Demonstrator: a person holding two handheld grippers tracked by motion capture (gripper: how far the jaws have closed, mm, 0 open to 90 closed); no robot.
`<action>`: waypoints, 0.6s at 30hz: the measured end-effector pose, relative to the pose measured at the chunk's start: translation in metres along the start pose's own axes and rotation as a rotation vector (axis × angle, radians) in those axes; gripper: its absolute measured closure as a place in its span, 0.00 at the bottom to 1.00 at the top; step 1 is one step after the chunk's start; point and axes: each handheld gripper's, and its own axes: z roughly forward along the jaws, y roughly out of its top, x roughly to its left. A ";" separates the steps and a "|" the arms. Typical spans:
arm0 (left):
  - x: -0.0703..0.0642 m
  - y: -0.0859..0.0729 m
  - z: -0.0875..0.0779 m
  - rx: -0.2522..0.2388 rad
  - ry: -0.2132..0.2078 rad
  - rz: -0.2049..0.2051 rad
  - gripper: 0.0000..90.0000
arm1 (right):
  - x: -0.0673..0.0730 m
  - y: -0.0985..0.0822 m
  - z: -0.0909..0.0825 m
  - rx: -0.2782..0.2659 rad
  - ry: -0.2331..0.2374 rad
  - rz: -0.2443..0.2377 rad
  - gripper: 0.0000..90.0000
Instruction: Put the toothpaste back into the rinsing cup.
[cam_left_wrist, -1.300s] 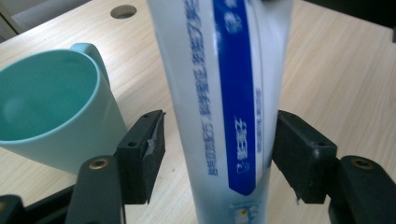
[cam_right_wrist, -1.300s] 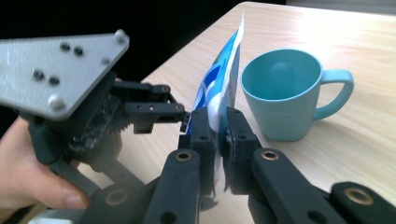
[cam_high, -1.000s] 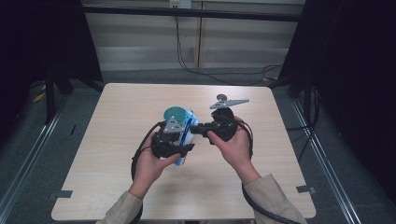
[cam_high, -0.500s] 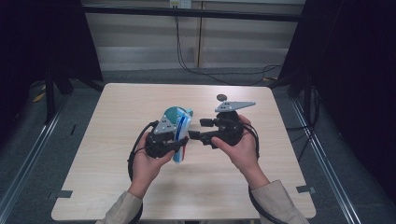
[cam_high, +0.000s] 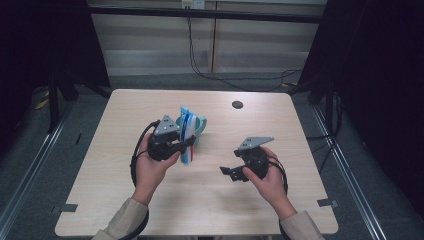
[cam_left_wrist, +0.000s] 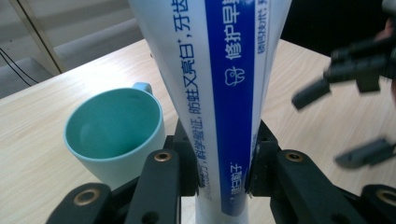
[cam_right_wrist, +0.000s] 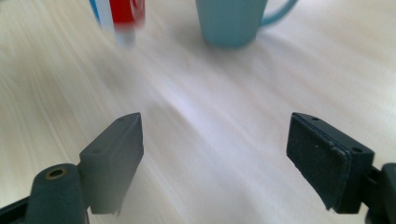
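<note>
Desk (cam_high: 125, 200): pale wood top, square, with floor on all 4 sides; broad bare surface on every side of both tongs, so neither is crowded by an edge. Cup (cam_high: 200, 126): teal, upright, handle to the far side, standing just beyond the left tongs and touching or nearly touching the tube they hold; its open mouth faces up, which suggests it is meant to receive the tube. Toothpaste tube (cam_high: 187, 135): white and blue, printed with characters, held roughly upright just beside the cup's rim, 1 end raised over the cup and the other hanging low toward the desk; the grip sits on its narrower lower part, leaving the long upper part free to swing over the cup. Left tongs (cam_high: 186, 145): clamped on the tube, pads pressing both its flat faces in the left gripper view (cam_left_wrist: 223, 163). Right tongs (cam_high: 227, 170): well apart to the right of the tube, low over bare desk, jaws having just been opening and now wide with nothing between them (cam_right_wrist: 215, 154); likely released to let the left carry the tube alone. Small dark round mark (cam_high: 237, 104): far beyond the right tongs, clear of the work.
</note>
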 end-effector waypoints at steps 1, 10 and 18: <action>0.002 0.002 0.000 -0.005 0.002 -0.004 0.79 | 0.001 -0.012 0.006 0.029 -0.014 -0.020 0.21; 0.011 0.014 0.000 -0.028 0.018 -0.022 0.79 | -0.004 -0.057 0.021 0.087 -0.050 -0.034 0.22; 0.015 0.025 0.000 -0.049 0.021 -0.029 0.79 | -0.005 -0.070 0.023 0.046 -0.057 -0.037 0.19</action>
